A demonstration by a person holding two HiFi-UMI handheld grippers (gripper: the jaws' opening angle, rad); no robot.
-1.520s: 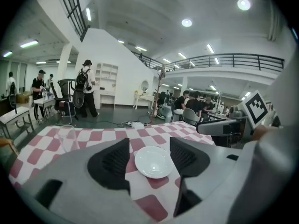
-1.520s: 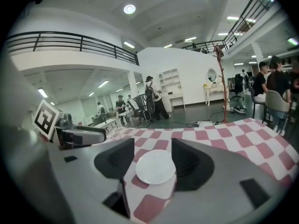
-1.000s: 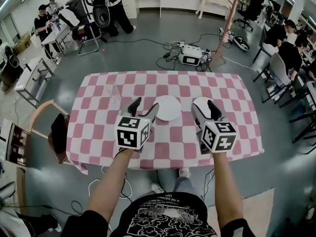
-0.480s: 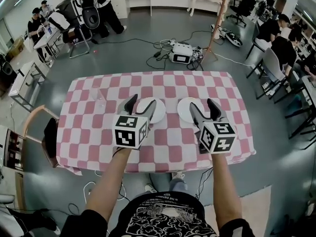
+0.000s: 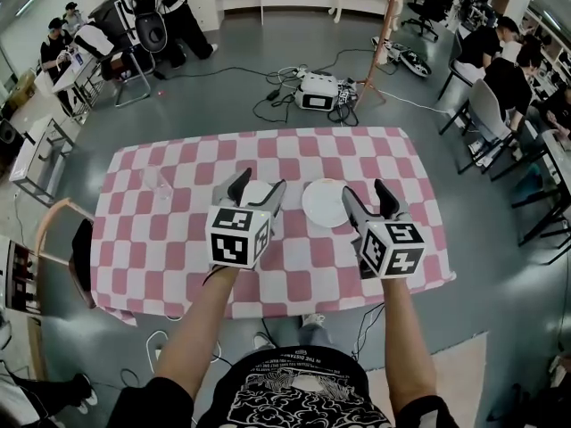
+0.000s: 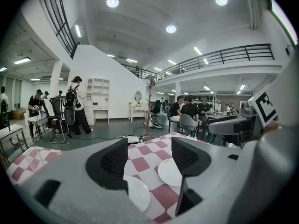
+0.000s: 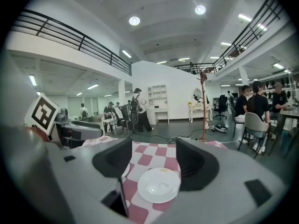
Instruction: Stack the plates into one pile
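Two white plates lie side by side on the pink-and-white checked table [image 5: 178, 248]. The left plate [image 5: 259, 194] is mostly hidden behind my left gripper [image 5: 259, 188], whose jaws are opening with nothing between them. The right plate [image 5: 326, 203] lies in full view between the two grippers. My right gripper [image 5: 368, 193] hovers open and empty just right of it. In the left gripper view both plates show beyond the jaws, the left plate [image 6: 138, 192] nearer and the right plate [image 6: 170, 171] farther. In the right gripper view the right plate [image 7: 159, 185] lies on the cloth beyond the open jaws.
A clear glass [image 5: 159, 181] stands on the left part of the table. A wooden chair [image 5: 76, 243] is at the table's left side. Cables and a box [image 5: 317, 92] lie on the floor beyond the far edge. People sit and stand farther off.
Both grippers have shifted right over the table. The left one now stands in front of the left plate, and the right one has cleared the right plate.
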